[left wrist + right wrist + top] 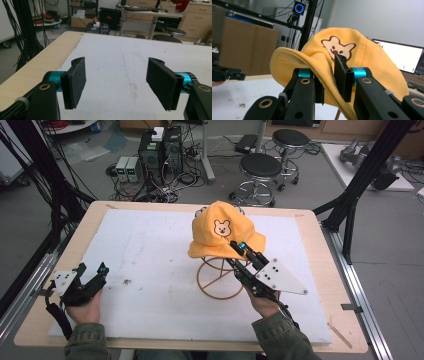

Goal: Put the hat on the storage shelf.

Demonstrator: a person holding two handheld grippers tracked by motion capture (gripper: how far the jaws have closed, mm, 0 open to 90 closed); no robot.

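1. White, faintly stained padding (150, 250) covered the wooden table (320, 250), with stools and cabling on the floor behind.
2. At the hat's front edge, the right gripper (329, 82) had its jaws nipped onto the soft yellow brim, one flat black pad under the fabric and one on top.
3. That floppy cloth hat (222, 232), printed with a small bear face, sat on a thin wire stand (217, 277) at the table's middle.
4. The right gripper view showed the brim's stitched underside, which the high view hid.
5. Well apart, the left gripper (116, 83) rested low with its textured pads spread wide over bare padding.
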